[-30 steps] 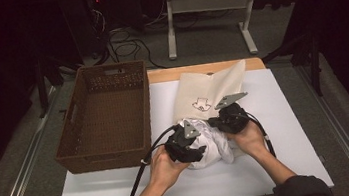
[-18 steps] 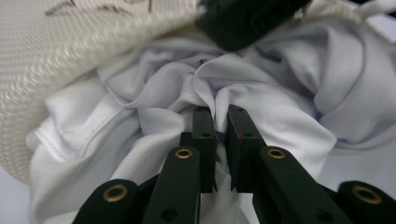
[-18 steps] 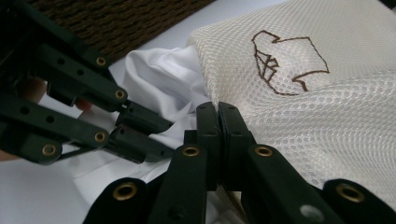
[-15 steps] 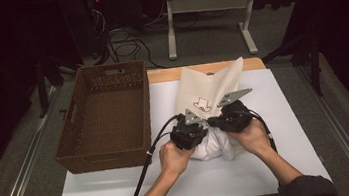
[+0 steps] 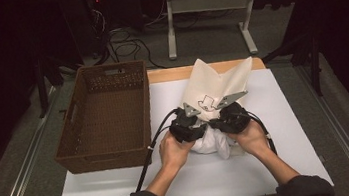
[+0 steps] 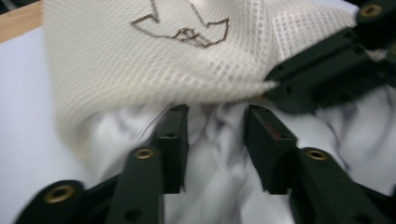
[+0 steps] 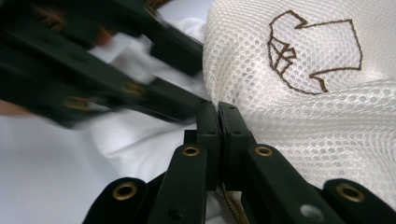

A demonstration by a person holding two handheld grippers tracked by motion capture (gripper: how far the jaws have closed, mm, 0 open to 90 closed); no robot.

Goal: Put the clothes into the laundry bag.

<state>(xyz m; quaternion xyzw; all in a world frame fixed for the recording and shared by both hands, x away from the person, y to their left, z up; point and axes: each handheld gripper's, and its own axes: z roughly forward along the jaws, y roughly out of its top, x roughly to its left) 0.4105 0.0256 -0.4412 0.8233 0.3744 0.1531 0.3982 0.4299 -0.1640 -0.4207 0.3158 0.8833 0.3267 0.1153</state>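
Bright table, dark room; sharp from above, smeared up close.

Lit from overhead onto the white table top (image 5: 291, 164), with soft shadow under the hands and near-black surroundings beyond the wicker basket (image 5: 104, 116). Mild glare on the mesh laundry bag (image 7: 303, 93), weave crisp in the right gripper view. Motion blur across the left gripper view, and on the far gripper (image 7: 93, 60) in the right one.

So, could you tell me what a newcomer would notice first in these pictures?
Probably the cream mesh bag with a shirt outline drawn on it, in the middle of the white table. Both grippers meet at its near edge: the right gripper pinches the mesh, the left gripper stands open over white cloth. A brown basket sits left.
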